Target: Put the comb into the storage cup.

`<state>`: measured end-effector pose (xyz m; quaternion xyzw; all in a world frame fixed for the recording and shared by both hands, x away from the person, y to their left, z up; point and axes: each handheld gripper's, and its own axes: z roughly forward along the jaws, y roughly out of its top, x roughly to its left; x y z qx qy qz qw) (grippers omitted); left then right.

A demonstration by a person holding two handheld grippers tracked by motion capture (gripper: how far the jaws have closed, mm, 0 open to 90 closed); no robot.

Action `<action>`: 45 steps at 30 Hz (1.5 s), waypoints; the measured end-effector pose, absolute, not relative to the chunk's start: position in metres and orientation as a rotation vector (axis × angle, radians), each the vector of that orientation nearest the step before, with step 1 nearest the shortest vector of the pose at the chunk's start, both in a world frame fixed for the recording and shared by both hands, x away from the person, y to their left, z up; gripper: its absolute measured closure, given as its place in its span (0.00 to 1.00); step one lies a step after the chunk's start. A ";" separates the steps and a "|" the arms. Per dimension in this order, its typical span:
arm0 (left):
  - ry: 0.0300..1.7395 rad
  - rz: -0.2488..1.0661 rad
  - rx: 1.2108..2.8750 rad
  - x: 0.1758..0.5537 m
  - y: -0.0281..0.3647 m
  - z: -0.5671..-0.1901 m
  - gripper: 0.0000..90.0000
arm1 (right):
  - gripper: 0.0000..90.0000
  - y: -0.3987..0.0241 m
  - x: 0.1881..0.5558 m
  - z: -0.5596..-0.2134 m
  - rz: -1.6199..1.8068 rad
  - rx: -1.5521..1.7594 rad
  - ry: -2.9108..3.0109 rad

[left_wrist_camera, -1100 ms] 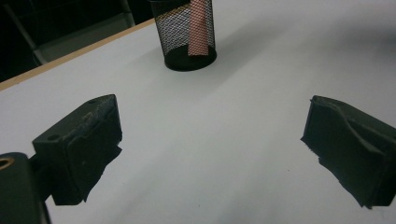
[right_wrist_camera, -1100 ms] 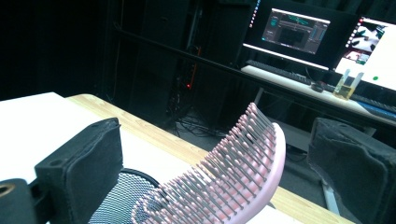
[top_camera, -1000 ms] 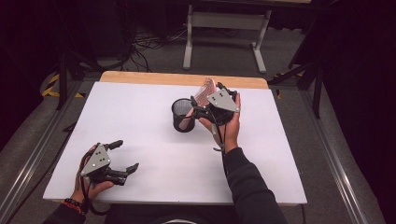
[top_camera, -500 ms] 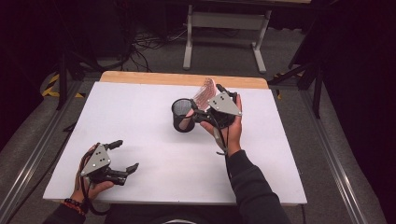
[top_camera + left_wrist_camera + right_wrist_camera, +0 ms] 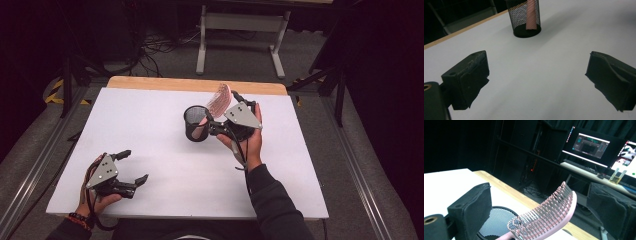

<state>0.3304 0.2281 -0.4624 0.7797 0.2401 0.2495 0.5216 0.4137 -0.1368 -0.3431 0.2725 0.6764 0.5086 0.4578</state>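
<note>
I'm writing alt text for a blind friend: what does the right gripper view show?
A pink hairbrush leans, bristles up, between two open black jaws, its handle going down into a black mesh cup on a white table. Lit computer screens glow in the dark room behind.

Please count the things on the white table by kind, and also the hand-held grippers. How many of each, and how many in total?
Black mesh cup: 1
Pink hairbrush, handle down in the cup: 1
Hand-held gripper: 2, the left hand-held gripper and the right hand-held gripper
Total: 4
</note>
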 end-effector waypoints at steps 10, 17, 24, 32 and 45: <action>0.574 0.598 1.870 0.330 0.228 -0.462 0.06 | 0.08 -0.137 0.407 -0.343 1.241 0.637 1.683; 0.576 0.599 1.868 0.330 0.228 -0.462 0.06 | 0.08 -0.138 0.401 -0.344 1.246 0.614 1.693; 0.572 0.604 1.878 0.330 0.228 -0.462 0.06 | 0.08 -0.142 0.395 -0.350 1.235 0.604 1.704; 0.571 0.607 1.879 0.330 0.228 -0.462 0.06 | 0.08 -0.147 0.387 -0.355 1.224 0.580 1.715; 0.566 0.609 1.874 0.329 0.228 -0.461 0.06 | 0.08 -0.151 0.375 -0.358 1.253 0.568 1.716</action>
